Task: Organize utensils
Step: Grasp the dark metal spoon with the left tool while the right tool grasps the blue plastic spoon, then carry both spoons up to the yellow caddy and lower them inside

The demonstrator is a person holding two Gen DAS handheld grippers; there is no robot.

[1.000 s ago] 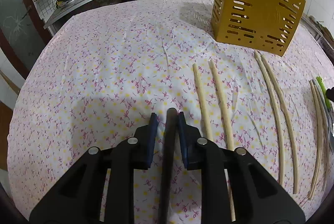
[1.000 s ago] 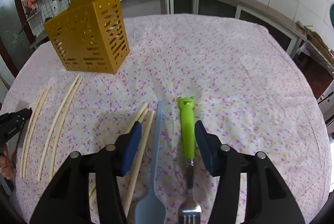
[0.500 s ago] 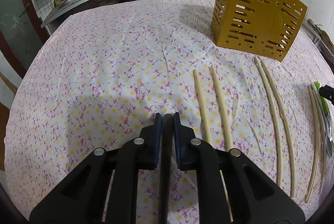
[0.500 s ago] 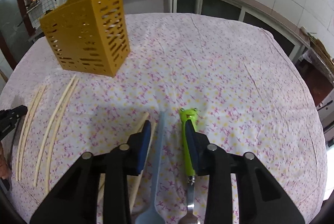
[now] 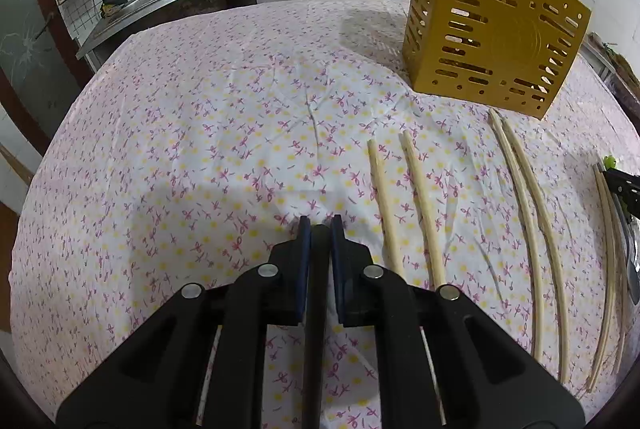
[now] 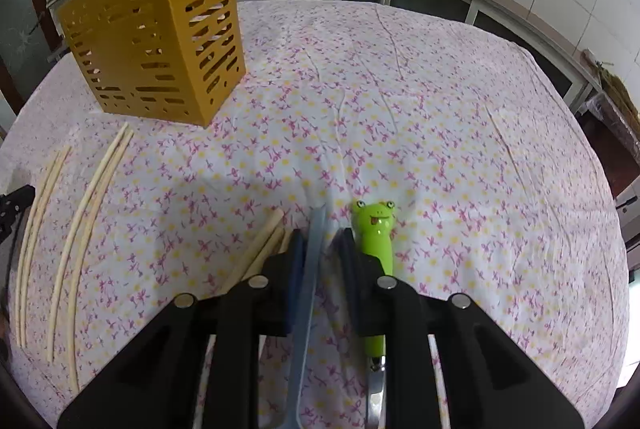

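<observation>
A: Start at the jaws. What has each got?

B: The left gripper (image 5: 319, 227) has its jaws pressed onto a dark handle (image 5: 318, 269) that runs back between the pads toward the camera. I cannot tell what utensil it belongs to; the working end is hidden. The right gripper (image 6: 320, 235) has its jaws pinching the grey-blue handle of the spatula (image 6: 310, 269), whose tip pokes out just ahead of the pads.

A: How will those two handle?

B: My guess is both are light and stiff. The spatula handle looks like smooth plastic, so it may pivot in the pads if gripped far from its blade. Holding it mid-handle, as now, seems sensible. The dark handle is narrow, so there is little pad contact.

A: And around them?

B: Just right of the right jaws lies the frog fork (image 6: 374, 233), green handle on the cloth (image 6: 440, 109) and metal tines toward the camera. That end is probably heavier, so take it by the fat handle. To the left, chopsticks (image 6: 260, 249) lie partly under the gripper body.

A: More chopsticks further out?

B: Yes, several pairs (image 5: 404, 205) lie flat on the cloth. They are thin, light and round, so likely to roll or scissor. Pinch near the middle.

A: Where does it all go?

B: Presumably the yellow holder (image 5: 488, 41), upright at the far side, well apart from both grippers.
</observation>
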